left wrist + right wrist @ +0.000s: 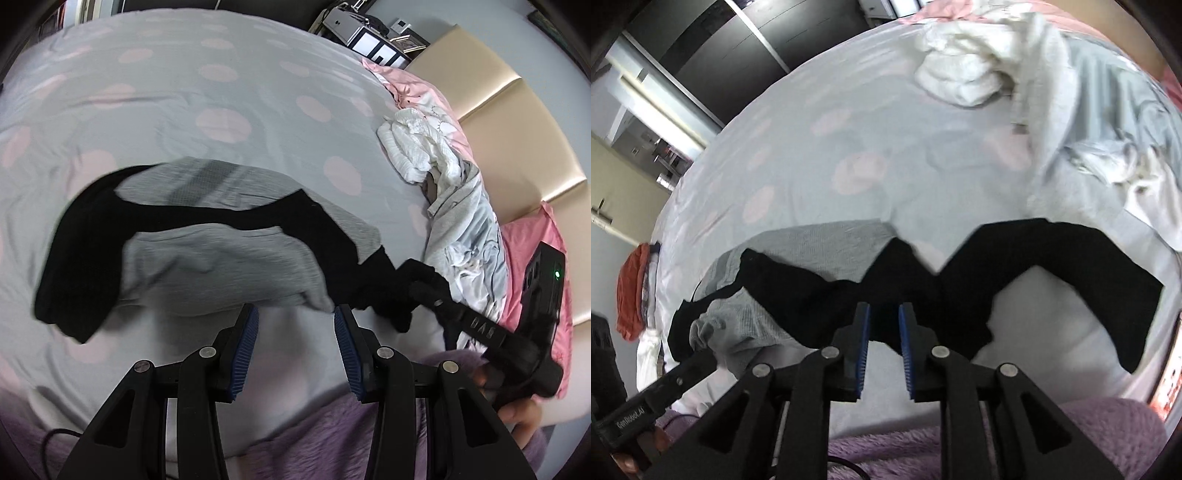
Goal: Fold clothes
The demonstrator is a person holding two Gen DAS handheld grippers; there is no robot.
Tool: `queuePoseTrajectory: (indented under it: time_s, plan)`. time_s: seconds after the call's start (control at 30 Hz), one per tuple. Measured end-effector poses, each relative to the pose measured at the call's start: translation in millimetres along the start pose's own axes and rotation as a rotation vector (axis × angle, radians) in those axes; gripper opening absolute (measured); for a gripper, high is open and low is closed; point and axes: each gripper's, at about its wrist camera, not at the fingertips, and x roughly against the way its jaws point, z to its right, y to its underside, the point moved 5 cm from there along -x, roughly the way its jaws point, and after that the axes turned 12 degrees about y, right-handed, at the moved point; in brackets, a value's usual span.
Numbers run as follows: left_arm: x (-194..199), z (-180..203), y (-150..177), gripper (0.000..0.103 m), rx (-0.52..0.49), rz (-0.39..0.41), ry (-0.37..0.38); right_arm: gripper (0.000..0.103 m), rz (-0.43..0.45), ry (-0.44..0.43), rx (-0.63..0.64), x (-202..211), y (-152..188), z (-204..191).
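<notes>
A grey and black shirt (221, 254) lies spread on the bed. My left gripper (295, 314) is open and empty, its fingertips just short of the shirt's grey hem. My right gripper (884, 314) is shut on the shirt's black sleeve (1052, 258) near the shoulder; the fabric bunches between its blue pads (905, 332). In the left wrist view the right gripper (424, 288) shows at the right, clamped on the black sleeve (388, 288). In the right wrist view the left gripper's finger (683, 373) reaches the grey hem (738, 332) at lower left.
The bed sheet (184, 92) is pale grey with pink dots. A heap of white and grey clothes (443, 177) lies at the right by pink pillows (524, 251) and a beige headboard (517, 110). A purple fuzzy blanket (1034, 435) covers the near edge. An orange garment (631, 295) lies far left.
</notes>
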Motion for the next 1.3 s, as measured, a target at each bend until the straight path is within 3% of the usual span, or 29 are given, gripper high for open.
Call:
queuePoseTrajectory:
  time_s: [0.1, 0.2, 0.27, 0.33, 0.6, 0.83, 0.87, 0.97, 1.0, 1.1, 1.17, 1.3]
  plan:
    - [-15.8, 7.8, -5.9, 0.045, 0.023, -0.014, 0.002, 0.018, -0.002, -0.017, 0.038, -5.7, -1.5, -10.1]
    - [-33.3, 16.0, -13.3, 0.046, 0.047, -0.034, 0.01, 0.018, 0.008, 0.035, -0.047, -7.5, -4.8, 3.4]
    - [-44.0, 19.1, -19.7, 0.057, 0.066, -0.039, -0.002, 0.018, -0.002, 0.028, -0.108, -9.3, -6.1, 14.1]
    - [-55.3, 21.9, -26.7, 0.061, 0.097, -0.044, -0.004, 0.018, -0.013, -0.003, -0.139, -9.9, -4.8, 18.8]
    - [-104.5, 5.9, -43.1, 0.063, 0.274, -0.123, -0.137, 0.018, -0.015, -0.056, -0.183, -9.8, -6.8, 28.7]
    - [-124.6, 0.7, -43.8, 0.063, 0.274, -0.139, -0.246, 0.018, -0.077, -0.059, -0.193, -25.6, -8.0, 27.9]
    - [-125.2, 2.0, -43.2, 0.061, 0.26, -0.139, -0.259, 0.018, -0.084, -0.065, -0.199, -27.3, -8.2, 28.4]
    - [-120.4, -0.4, -40.1, 0.04, 0.235, -0.127, -0.294, 0.018, -0.098, -0.078, -0.215, -31.5, -8.3, 30.1]
    - [-116.6, -3.3, -39.2, 0.031, 0.237, -0.121, -0.288, 0.018, -0.099, -0.08, -0.22, -32.0, -8.2, 30.9]
    - [-103.2, -13.4, -36.4, 0.015, 0.256, -0.103, -0.245, 0.018, -0.094, -0.084, -0.225, -31.4, -7.3, 30.9]
    - [-89.1, -15.3, -34.5, 0.013, 0.243, -0.085, -0.229, 0.018, -0.084, -0.078, -0.219, -29.5, -7.0, 29.4]
    - [-50.2, -15.8, -31.9, 0.011, 0.168, -0.029, -0.266, 0.018, -0.068, -0.066, -0.211, -26.8, -6.2, 28.5]
